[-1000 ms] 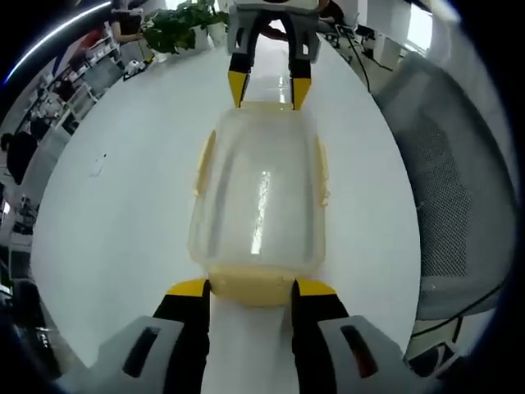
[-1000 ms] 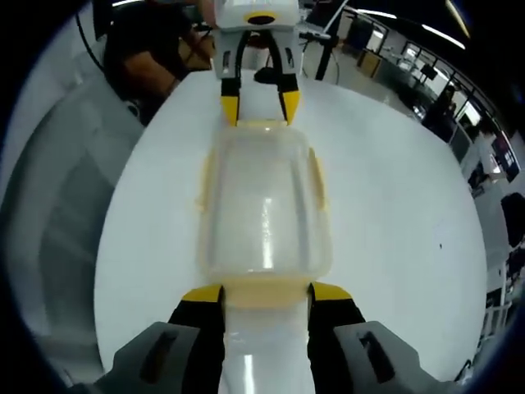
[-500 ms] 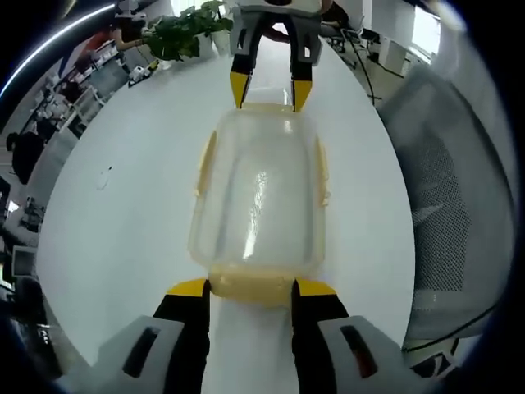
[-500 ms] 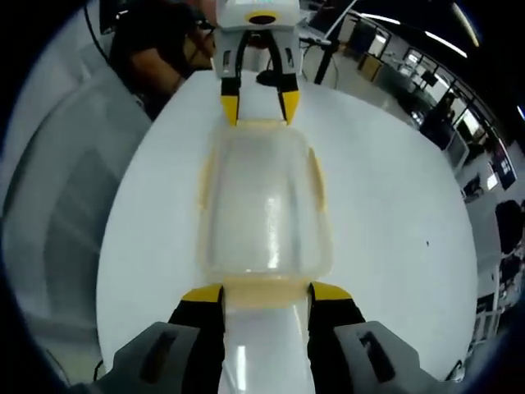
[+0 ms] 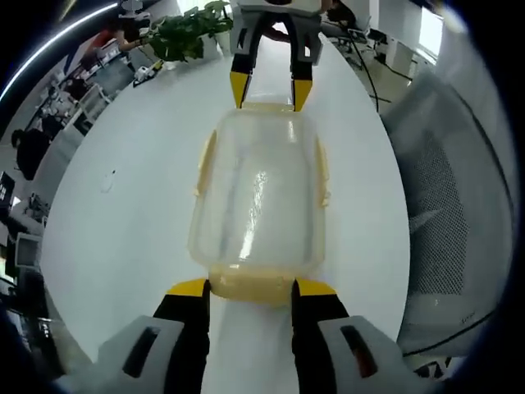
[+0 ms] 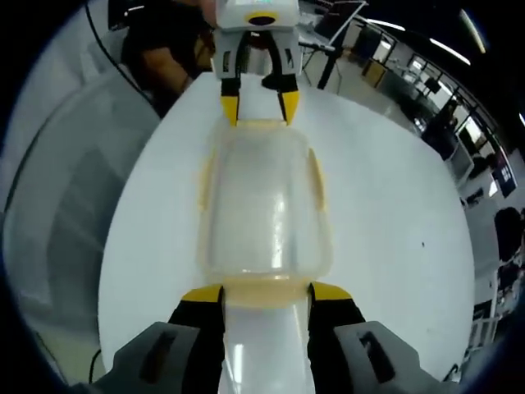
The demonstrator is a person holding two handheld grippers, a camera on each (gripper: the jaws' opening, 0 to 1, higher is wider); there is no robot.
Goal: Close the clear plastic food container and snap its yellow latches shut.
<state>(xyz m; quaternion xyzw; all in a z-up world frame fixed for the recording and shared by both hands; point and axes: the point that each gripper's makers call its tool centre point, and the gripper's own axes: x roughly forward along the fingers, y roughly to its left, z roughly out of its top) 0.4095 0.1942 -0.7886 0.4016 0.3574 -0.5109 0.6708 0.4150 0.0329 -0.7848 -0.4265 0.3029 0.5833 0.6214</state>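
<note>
Both grippers stand at the two short ends of the food container point(image 5: 258, 193), one facing the other. In the left gripper view the left gripper point(image 5: 250, 286) has its yellow-tipped jaws spread on either side of the near end latch point(image 5: 250, 285), which lies between them; whether the tips touch it I cannot tell. At the far end the right gripper point(image 5: 267, 89) points down with its jaws apart at the far latch. The right gripper view gives the mirror of this: its own jaws are spread around the near end latch point(image 6: 265, 292), and the left gripper point(image 6: 254, 105) stands at the far end.

Over the last second the container and both grippers keep the same places against each other; only the background has slid a little, so the hands have turned slightly. I judge the lid is already seated and the two end latches are being pressed or are about to be. The long-side latches point(image 5: 321, 171) stand out from the wall, seemingly not yet snapped.

The container lies in the middle of a white table point(image 5: 131, 205). A mesh chair point(image 5: 447, 205) stands at the right, a green plant point(image 5: 184, 29) at the far edge, and an open office with desks lies beyond.
</note>
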